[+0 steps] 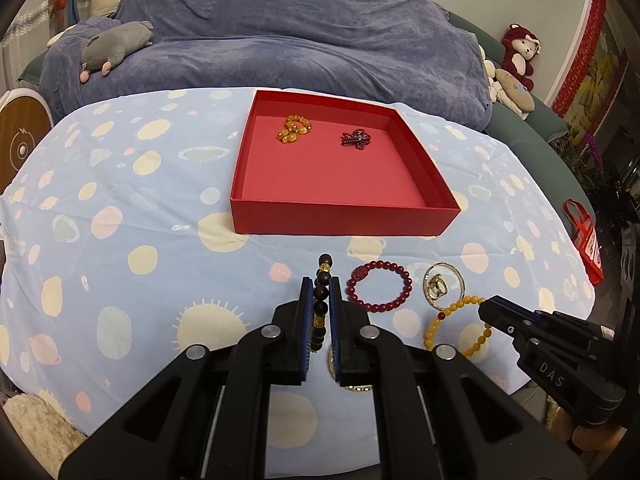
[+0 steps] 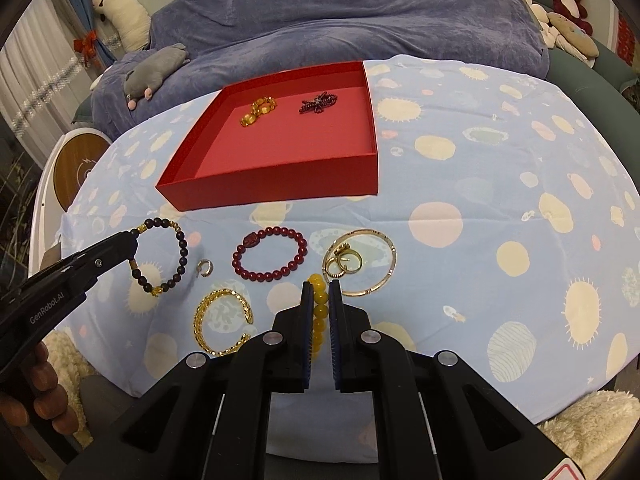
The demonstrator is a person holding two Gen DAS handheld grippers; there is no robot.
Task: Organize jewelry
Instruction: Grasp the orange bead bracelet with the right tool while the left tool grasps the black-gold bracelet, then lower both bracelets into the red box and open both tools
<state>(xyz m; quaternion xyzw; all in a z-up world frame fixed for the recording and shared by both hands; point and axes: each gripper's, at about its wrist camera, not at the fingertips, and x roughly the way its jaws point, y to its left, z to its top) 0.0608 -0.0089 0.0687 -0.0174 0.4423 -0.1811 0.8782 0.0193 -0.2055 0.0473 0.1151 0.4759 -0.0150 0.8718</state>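
My left claw (image 1: pixel 320 292) is clamped tight on the dark bead bracelet (image 1: pixel 322 304), and my right claw (image 2: pixel 320 296) is pinched just as narrowly on the yellow bead bracelet (image 2: pixel 319 312). Between them on the counter (image 2: pixel 480 160) lie the red bead bracelet (image 2: pixel 270 256), the thin gold bangle (image 2: pixel 384 276) ringed around two gold rings (image 2: pixel 344 262), and the gold cuff (image 2: pixel 222 320). The red box (image 1: pixel 340 216) stands beyond, its near wall facing me, with two pieces at its far side and its near floor bare.
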